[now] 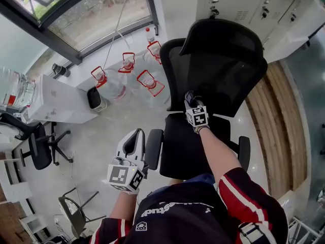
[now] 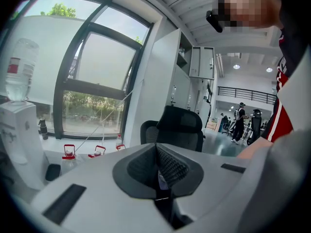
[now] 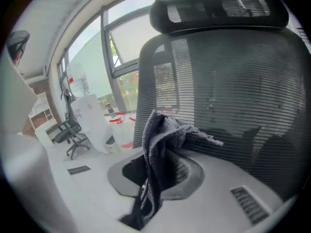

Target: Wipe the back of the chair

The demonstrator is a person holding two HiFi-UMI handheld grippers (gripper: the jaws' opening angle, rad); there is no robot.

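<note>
The black mesh office chair [image 1: 218,70] stands in front of me, its seat [image 1: 185,149] toward me. My right gripper [image 1: 191,97] is at the lower front of the backrest, shut on a grey cloth [image 3: 163,144]. In the right gripper view the cloth's top edge lies against the mesh backrest [image 3: 233,81], below the headrest [image 3: 218,8]. My left gripper [image 1: 133,140] hangs beside the chair's left armrest [image 1: 153,149], apart from it. Its jaws are shut with nothing in them, and in the left gripper view the chair [image 2: 180,127] shows some way beyond the left gripper [image 2: 158,171].
Several water jugs with red handles [image 1: 127,78] stand on the floor left of the chair, next to a white water dispenser [image 1: 56,100]. A second office chair [image 1: 40,146] is at far left. Lockers [image 1: 254,4] line the wall behind. People [image 2: 240,123] stand far off.
</note>
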